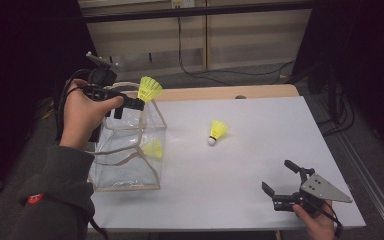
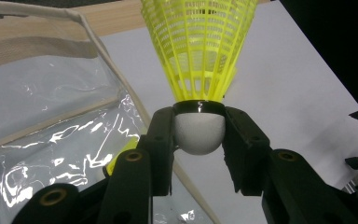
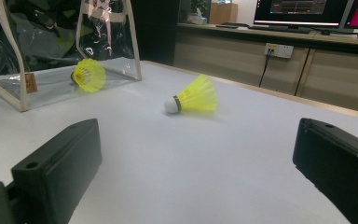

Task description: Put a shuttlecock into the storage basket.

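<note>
My left gripper (image 1: 139, 102) is shut on the white cork of a yellow shuttlecock (image 1: 149, 89), held over the top rim of a clear plastic bag (image 1: 111, 167) at the table's left; its own view shows the cork (image 2: 199, 133) pinched between the jaws, skirt pointing up. A second shuttlecock (image 1: 154, 148) lies inside the bag (image 3: 51, 91), also seen as a yellow skirt (image 3: 89, 74) through the clear wall. A third shuttlecock (image 1: 218, 131) lies on its side mid-table (image 3: 193, 98). My right gripper (image 1: 279, 177) rests open near the front right edge, nothing between its jaws.
The white table top (image 1: 260, 165) has a wooden strip (image 1: 220, 93) along its far edge. Cream fabric straps (image 2: 98, 42) trim the bag. Cables run on the floor behind the table, and monitors stand on a far counter (image 3: 307, 32).
</note>
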Tool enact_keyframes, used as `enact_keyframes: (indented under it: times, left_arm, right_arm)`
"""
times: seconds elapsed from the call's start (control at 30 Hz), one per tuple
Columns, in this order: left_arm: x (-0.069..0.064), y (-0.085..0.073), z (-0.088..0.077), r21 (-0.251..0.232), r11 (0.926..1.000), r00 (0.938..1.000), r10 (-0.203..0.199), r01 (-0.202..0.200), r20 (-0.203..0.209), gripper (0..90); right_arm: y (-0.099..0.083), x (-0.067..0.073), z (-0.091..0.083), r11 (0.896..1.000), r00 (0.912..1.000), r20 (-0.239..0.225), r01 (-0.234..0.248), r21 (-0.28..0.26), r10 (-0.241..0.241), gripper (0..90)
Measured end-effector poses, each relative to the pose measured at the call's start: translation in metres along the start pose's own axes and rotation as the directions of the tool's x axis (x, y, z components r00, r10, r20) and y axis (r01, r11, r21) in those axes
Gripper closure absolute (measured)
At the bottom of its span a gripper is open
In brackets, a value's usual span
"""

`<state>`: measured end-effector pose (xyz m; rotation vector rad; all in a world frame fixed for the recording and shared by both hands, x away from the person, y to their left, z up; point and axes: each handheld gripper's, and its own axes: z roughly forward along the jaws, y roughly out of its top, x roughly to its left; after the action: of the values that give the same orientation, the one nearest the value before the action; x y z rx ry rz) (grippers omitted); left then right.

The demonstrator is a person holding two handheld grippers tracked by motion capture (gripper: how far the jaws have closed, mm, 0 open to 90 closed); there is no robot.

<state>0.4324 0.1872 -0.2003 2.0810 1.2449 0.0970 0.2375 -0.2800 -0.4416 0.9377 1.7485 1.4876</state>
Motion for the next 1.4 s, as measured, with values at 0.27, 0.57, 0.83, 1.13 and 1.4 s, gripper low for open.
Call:
enact_keyframes:
  times: [0.27, 0.57, 0.83, 1.13, 1.4]
  left_arm:
    - [0.004, -0.002, -0.003, -0.013, 0.9998, 0.9998, -0.017, 0.017, -0.014, 64.6]
    - [0.010, -0.003, -0.005, -0.019, 0.9993, 0.9988, -0.033, 0.032, -0.035, 64.6]
    - [0.015, -0.005, -0.007, -0.029, 0.9986, 0.9980, -0.045, 0.044, -0.045, 64.6]
    - [0.021, -0.007, -0.010, -0.043, 0.9974, 0.9958, -0.061, 0.059, -0.067, 64.6]
    - [0.024, -0.009, -0.011, -0.052, 0.9965, 0.9939, -0.070, 0.066, -0.085, 64.6]
  right_arm:
    - [0.000, 0.000, 0.000, 1.000, 1.0000, 0.001, -0.002, 0.001, 0.002, 1.1]
    - [0.000, 0.000, 0.000, 1.000, 1.0000, 0.001, -0.002, 0.001, 0.002, 1.1]
    - [0.000, 0.000, 0.000, 1.000, 1.0000, 0.002, -0.004, 0.000, 0.004, 1.1]
    - [0.000, 0.000, 0.000, 1.000, 1.0000, 0.001, -0.003, 0.000, 0.003, 1.1]
    - [0.000, 0.000, 0.000, 1.000, 1.0000, 0.000, -0.003, 0.001, 0.003, 1.1]
